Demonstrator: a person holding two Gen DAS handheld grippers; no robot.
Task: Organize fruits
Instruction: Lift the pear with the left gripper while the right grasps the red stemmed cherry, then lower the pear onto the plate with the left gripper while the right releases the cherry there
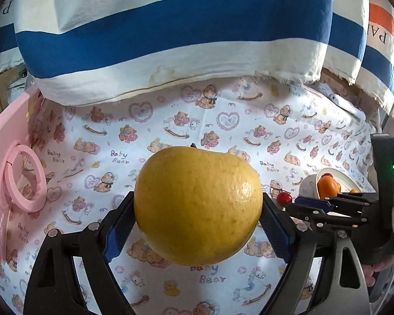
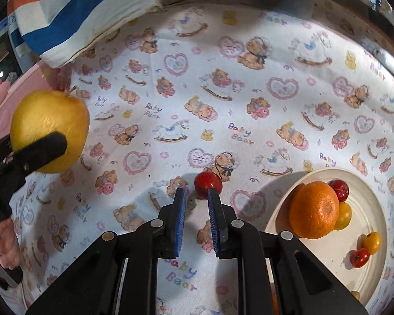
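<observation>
Left wrist view: the striped cushion fills the whole top, from 10 to 2 o'clock, and walls off the far side of the printed cloth. A pink box closes the edge at 9 o'clock. Your left gripper is spread wide and clamped on the big yellow fruit, pads pressed to its two flanks, the fruit lifted clear of the cloth with its stem end pointing away from you. The plate sits out at 3 o'clock, past your right gripper.

In the right wrist view the plate lies at 4 o'clock, its rim reaching the frame's lower right. It holds the orange and four or five small red and yellow fruits beside it; the open room on it is the near and right part. Your right gripper is nearly closed, only a narrow gap between the blue pads, and nothing is in it. The red berry lies on the cloth just past the fingertips at 12 o'clock, a shade towards the right finger, not between the pads. It is round, so no axis matters. The right hand is plainly the nearer one; I judge you must open a little and ease forward to take it. The cloth around it is bare, and the yellow fruit hangs well off at 9 o'clock.
</observation>
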